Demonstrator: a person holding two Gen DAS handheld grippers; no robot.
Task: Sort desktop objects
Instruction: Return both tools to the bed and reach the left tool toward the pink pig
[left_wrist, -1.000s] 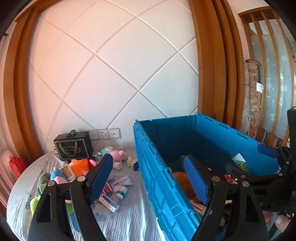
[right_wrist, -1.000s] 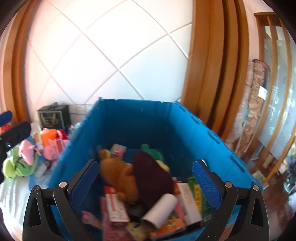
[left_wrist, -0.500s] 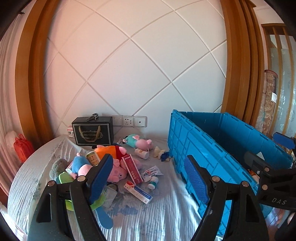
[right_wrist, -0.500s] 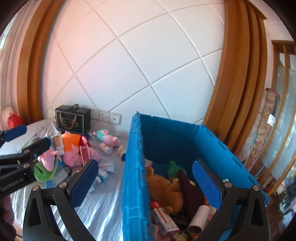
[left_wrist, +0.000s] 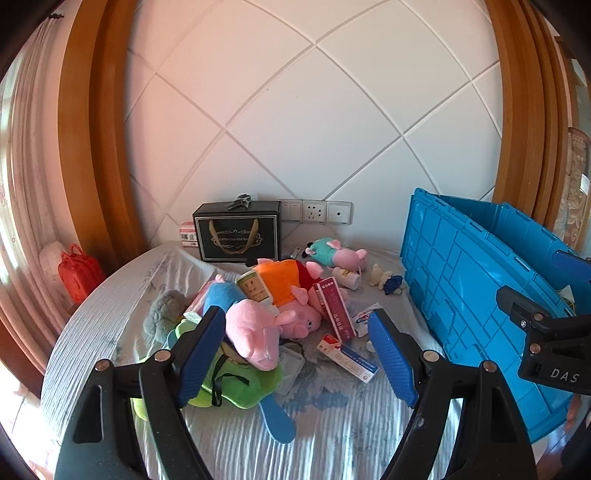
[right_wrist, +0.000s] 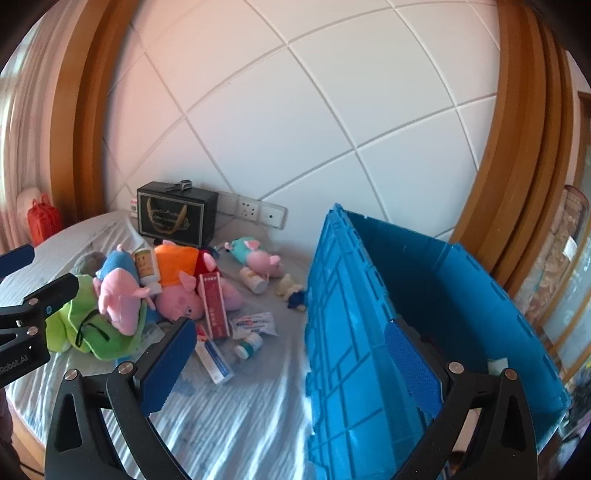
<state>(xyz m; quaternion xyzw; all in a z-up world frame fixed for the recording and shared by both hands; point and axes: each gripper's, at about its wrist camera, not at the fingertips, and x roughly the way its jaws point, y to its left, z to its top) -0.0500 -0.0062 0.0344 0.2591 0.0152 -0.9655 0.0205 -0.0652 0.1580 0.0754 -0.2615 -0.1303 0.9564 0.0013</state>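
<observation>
Left wrist view had the left gripper (left_wrist: 297, 354) with jaws spread wide and nothing between them, hanging over the toy pile (left_wrist: 266, 314) on the striped bedspread (left_wrist: 332, 435), pink pig plush (left_wrist: 255, 338) right up front. Right gripper (right_wrist: 291, 363) was spread and empty too, straddling the near wall of the blue crate (right_wrist: 343, 332), which sat just right of the pile.

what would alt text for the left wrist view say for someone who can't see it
The open, empty left gripper points at a heap of plush toys and small boxes on a table covered with a striped cloth. A tall blue crate stands at right, with part of the right gripper in front of it. A black gift bag sits by the white panelled wall.
</observation>
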